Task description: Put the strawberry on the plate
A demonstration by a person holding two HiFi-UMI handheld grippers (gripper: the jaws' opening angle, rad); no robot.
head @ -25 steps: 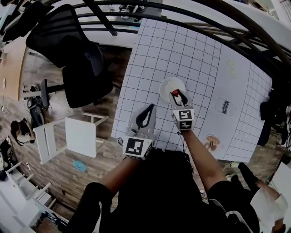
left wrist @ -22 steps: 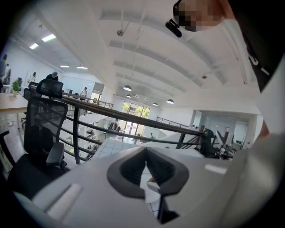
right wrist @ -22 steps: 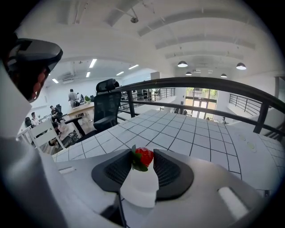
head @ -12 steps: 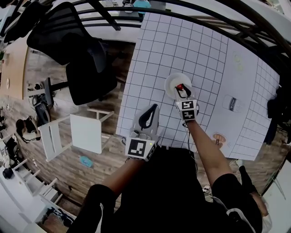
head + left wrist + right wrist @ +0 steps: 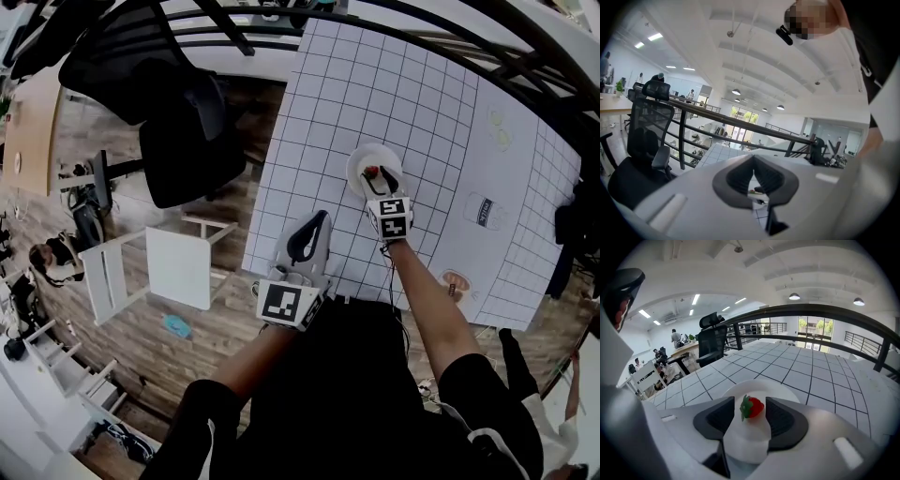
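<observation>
A red strawberry (image 5: 752, 407) with a green leaf cap lies on the white plate (image 5: 764, 387), between the jaws of my right gripper (image 5: 750, 404). Those jaws are opening, and a narrow gap shows on each side of the fruit. In the head view the right gripper (image 5: 379, 178) reaches over the plate (image 5: 361, 161), with the strawberry (image 5: 372, 172) at its tips. My left gripper (image 5: 319, 217) hovers over the near left edge of the gridded table (image 5: 375, 84), tilted upward, with its jaws together and nothing in them (image 5: 753, 158).
A black office chair (image 5: 178, 122) and a white stool (image 5: 173, 272) stand on the wooden floor left of the table. A dark railing (image 5: 797, 315) runs along the table's far side. Printed pictures (image 5: 480, 211) lie on the table to the right.
The right gripper moved forward over the plate with the strawberry, and its jaws have spread apart from the fruit. The left gripper stayed about where it was.
</observation>
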